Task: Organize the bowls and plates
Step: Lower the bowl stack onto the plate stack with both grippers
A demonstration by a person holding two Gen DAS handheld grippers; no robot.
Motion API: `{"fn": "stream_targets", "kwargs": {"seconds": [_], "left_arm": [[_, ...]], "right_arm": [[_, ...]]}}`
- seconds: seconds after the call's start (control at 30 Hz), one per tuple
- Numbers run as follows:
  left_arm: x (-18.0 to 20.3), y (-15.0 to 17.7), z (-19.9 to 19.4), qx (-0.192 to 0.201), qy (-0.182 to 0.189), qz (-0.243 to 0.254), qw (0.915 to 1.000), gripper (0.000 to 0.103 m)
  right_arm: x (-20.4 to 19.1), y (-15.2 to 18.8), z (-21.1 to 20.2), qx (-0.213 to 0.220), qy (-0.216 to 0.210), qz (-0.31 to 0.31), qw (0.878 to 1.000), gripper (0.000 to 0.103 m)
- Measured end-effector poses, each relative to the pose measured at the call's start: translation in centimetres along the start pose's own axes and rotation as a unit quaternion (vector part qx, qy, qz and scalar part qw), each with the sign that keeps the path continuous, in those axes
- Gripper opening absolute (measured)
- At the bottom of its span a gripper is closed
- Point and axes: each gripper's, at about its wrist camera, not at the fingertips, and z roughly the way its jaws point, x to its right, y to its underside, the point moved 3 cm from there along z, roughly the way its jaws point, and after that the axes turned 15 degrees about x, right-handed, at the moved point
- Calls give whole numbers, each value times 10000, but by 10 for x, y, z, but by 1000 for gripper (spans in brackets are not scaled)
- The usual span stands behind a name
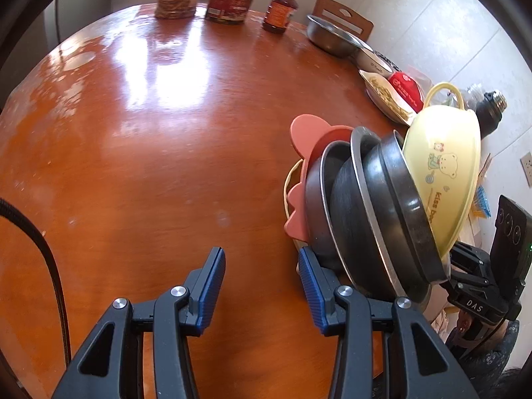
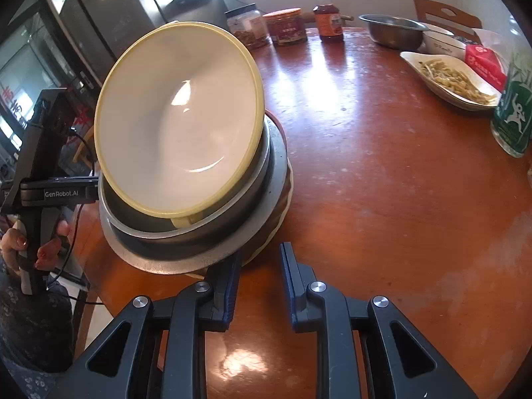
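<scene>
A stack of dishes leans on its side on the round, shiny brown wooden table (image 1: 149,133). In the left wrist view the stack sits at about 3 o'clock. It lines up from left to right: a pink flat mat with bumpy edges (image 1: 301,153), then dark grey metal bowls (image 1: 359,212) nested together, then a pale yellow plastic bowl with a bear picture (image 1: 445,169). The stack's long line runs from the pink mat at the left up to the yellow bowl at the right. The yellow bowl's bottom faces this camera.

The right wrist view shows the other side. There the yellow bowl (image 2: 179,119) opens toward the camera, and its white inside shows. It rests in the grey bowls (image 2: 232,219) at about 10 o'clock.

The left gripper (image 1: 262,282) has its blue pads apart with only table between them. Its right pad (image 1: 307,282) is just beside the grey bowls. I cannot tell if it touches them.

The right gripper (image 2: 259,282) has its jaws a little apart, and nothing is between them. Its left finger (image 2: 229,286) is just by the stack's bottom edge.

Only the right view shows a hand (image 2: 30,246) holding the other gripper's handle at 8 o'clock.

At 12 o'clock stand jars and a dark sauce bottle (image 1: 279,6). A shiny steel bowl (image 2: 392,30) and a white plate of food (image 2: 449,79) sit at 2 o'clock.
</scene>
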Motion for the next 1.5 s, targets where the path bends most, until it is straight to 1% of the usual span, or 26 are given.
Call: {"fn": "stream_targets", "kwargs": {"seconds": [0.13, 0.3, 0.47, 0.77, 1.03, 1.3, 1.43, 1.5], "left_arm": [[11, -2, 6, -55, 8, 115, 9999, 45], [18, -3, 12, -95, -9, 199, 9998, 45], [19, -4, 13, -73, -107, 231, 9997, 46], [22, -3, 11, -38, -290, 252, 9993, 50], [16, 0, 4, 65, -435, 237, 9988, 52], [12, 3, -7, 221, -482, 209, 9984, 53], [9, 6, -14, 332, -630, 204, 9973, 54], [6, 10, -21, 407, -674, 115, 9968, 54]], "right_arm": [[10, 3, -10, 30, 78, 58, 9999, 24], [21, 0, -12, 39, 125, 110, 9999, 24], [21, -1, -11, 28, 131, 110, 9999, 24], [21, -3, -8, 28, 172, 103, 9998, 24], [19, -6, -9, 81, 213, 65, 9997, 24], [16, -5, -12, 106, 294, 31, 9995, 24], [15, -5, -15, 126, 375, 16, 9992, 25], [15, -4, -20, 164, 412, 18, 9990, 26]]}}
